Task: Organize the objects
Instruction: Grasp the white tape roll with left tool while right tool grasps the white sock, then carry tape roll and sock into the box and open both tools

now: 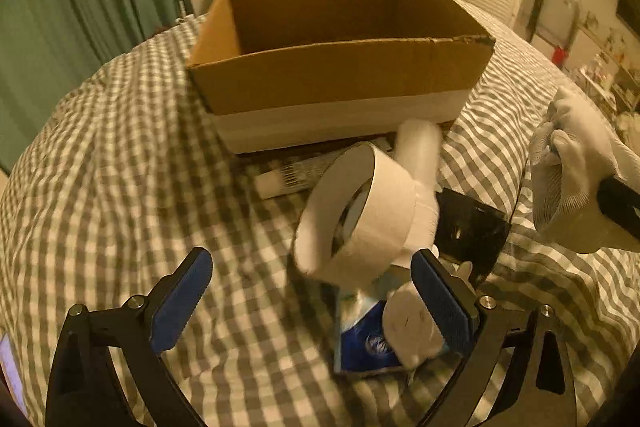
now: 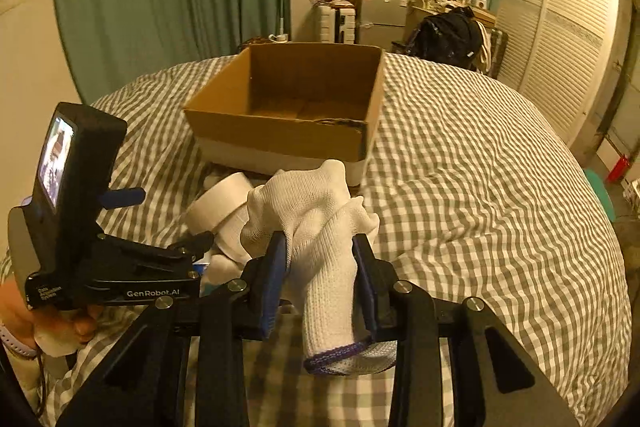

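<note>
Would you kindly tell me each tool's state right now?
Left tool: open, holding nothing.
Right tool: closed on the white glove.

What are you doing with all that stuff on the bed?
A person is tidying things off the checked bedspread into a cardboard box, using a gripper in each hand. The right gripper is shut on a white knit glove, not yet in the box. The left gripper is open, pointing down at a pile by the box that includes a roll of white tape. As far as the pictures show, the box looks empty.
</note>
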`<state>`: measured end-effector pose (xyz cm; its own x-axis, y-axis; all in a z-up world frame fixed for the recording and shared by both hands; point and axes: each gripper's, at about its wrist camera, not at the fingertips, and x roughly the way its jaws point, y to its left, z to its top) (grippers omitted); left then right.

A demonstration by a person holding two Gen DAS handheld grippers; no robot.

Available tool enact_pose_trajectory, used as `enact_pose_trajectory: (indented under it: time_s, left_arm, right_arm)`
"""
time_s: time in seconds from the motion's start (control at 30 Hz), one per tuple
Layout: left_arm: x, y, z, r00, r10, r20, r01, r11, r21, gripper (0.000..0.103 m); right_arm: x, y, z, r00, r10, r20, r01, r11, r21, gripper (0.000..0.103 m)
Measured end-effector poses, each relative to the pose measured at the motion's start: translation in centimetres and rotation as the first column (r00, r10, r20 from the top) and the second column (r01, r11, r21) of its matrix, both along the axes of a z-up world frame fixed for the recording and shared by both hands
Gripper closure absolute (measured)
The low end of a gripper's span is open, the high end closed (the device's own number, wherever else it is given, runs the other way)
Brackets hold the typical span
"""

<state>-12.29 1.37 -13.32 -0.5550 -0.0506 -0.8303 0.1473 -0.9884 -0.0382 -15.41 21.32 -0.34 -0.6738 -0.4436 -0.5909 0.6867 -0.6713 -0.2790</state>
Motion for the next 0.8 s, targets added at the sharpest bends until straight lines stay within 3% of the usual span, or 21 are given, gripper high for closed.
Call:
enact_pose_trajectory:
  time_s: [0.1, 0.17, 0.23, 0.27, 0.53, 0.8]
  left_arm:
    - [-0.9, 0.2, -0.3, 0.999, -0.033, 0.002, 0.033, 0.999, 0.014, 0.02]
    - [-0.9, 0.3, 0.1, 0.999, -0.053, -0.014, 0.053, 0.998, 0.026, 0.035]
    - [-0.9, 0.5, 0.2, 0.997, -0.068, -0.022, 0.069, 0.997, 0.026, 0.061]
    - [-0.8, 0.5, 0.4, 0.999, -0.025, -0.026, 0.026, 0.999, 0.037, 0.066]
    - [0.4, 0.5, 1.7, 0.999, 0.005, -0.039, -0.006, 1.0, -0.025, 0.07]
    - [3.3, -0.9, 4.2, 0.994, 0.071, -0.083, -0.071, 0.997, -0.002, 0.073]
  right_arm:
    - [-0.7, -0.1, -0.4, 1.0, -0.007, 0.017, 0.007, 1.0, 0.001, 0.071]
    - [-1.1, -0.3, -0.6, 1.0, -0.005, 0.028, 0.005, 1.0, 0.007, 0.071]
    - [-1.4, -0.5, -0.9, 0.999, -0.009, 0.036, 0.008, 1.0, 0.013, 0.071]
    - [-1.5, -0.4, -1.0, 0.999, -0.009, 0.039, 0.008, 1.0, 0.016, 0.071]
    - [-0.9, -0.3, -1.2, 0.999, -0.005, 0.033, 0.004, 1.0, 0.031, 0.071]
    - [0.9, -0.1, 0.0, 1.0, -0.005, -0.009, 0.006, 1.0, 0.011, 0.071]
